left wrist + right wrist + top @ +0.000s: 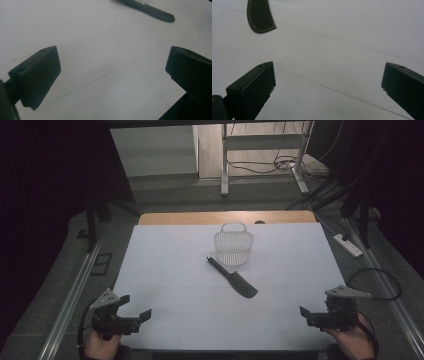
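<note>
A black comb lies flat at the middle of the white table top, its handle pointing toward a small white mesh basket that stands upright just behind it. My left gripper hovers at the near left corner, held in a hand, jaws wide apart and empty. Near the right front corner my right gripper is likewise open and empty. In the left gripper view the gripper frames bare table, with the comb at the top. In the right gripper view the comb's toothed end shows upper left of that gripper.
A strip of wooden table edge shows beyond the white surface. On the floor are a power strip at the right, a metal rail at the left, and a desk frame with cables at the back.
</note>
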The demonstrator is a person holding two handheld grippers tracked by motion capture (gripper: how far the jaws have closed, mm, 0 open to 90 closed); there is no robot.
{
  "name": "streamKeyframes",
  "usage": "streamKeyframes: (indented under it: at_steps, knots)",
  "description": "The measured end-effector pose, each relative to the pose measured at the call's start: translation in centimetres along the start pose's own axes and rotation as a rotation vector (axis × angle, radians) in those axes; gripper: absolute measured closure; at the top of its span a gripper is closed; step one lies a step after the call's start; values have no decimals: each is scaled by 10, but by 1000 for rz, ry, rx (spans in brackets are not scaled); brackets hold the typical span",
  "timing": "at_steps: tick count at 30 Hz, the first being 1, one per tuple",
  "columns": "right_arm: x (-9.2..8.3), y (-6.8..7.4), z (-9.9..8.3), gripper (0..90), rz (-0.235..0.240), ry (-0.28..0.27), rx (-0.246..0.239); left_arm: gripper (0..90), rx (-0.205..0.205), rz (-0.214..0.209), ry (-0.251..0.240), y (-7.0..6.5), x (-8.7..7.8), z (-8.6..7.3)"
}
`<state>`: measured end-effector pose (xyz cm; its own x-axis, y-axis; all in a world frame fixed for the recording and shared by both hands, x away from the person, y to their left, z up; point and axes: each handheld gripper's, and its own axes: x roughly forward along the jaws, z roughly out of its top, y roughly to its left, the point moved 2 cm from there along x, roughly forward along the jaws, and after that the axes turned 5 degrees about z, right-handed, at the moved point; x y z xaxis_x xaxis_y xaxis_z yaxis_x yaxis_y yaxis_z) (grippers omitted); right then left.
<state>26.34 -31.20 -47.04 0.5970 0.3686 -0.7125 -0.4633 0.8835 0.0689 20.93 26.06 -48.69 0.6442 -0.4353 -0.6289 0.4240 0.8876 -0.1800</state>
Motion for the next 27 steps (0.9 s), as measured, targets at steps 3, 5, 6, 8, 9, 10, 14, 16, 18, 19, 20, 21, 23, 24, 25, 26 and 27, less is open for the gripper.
streamKeyframes:
  at_steps: [3,5,6,8,9,10,14,16,18,19,20,21,23,24,25,26,27]
  knots:
    - [1,-1,0,0,19,7,9,3,-12,-1,-4,1,-1,-1]
    - [1,0,0,0,26,12,4,2,-18,0,1,2,-1,-1]
    - [2,0,0,0,21,16,0,2,-17,-1,1,2,-1,-1]
    - [2,0,0,0,17,19,2,3,-16,-1,0,2,-1,0]
    - [2,0,0,0,19,20,5,3,-14,-1,1,2,0,0]
    - [2,-1,0,0,22,21,12,5,-13,-2,3,2,0,0]
    - [2,-1,0,0,33,23,9,5,-13,-8,3,2,0,0]
    - [2,1,0,0,40,25,-6,7,-12,-9,3,2,0,-1]
    - [3,1,0,0,40,26,-10,7,-12,-9,5,2,0,0]
    - [3,1,0,0,41,26,-12,8,-13,-10,6,2,0,0]
    - [3,1,0,0,42,26,-13,8,-13,-11,6,2,0,0]
    - [3,1,0,0,43,26,-13,8,-13,-11,7,2,0,0]
    - [3,1,0,0,45,28,-16,9,-15,-12,7,2,0,0]
    - [3,2,1,0,45,30,-19,9,-17,-12,8,2,0,0]
    - [3,2,1,0,45,30,-19,9,-17,-13,8,2,0,-1]
    - [3,2,1,0,48,32,-21,10,-18,-13,9,3,0,-1]
    - [3,2,1,0,51,34,-23,10,-20,-13,9,3,0,-1]
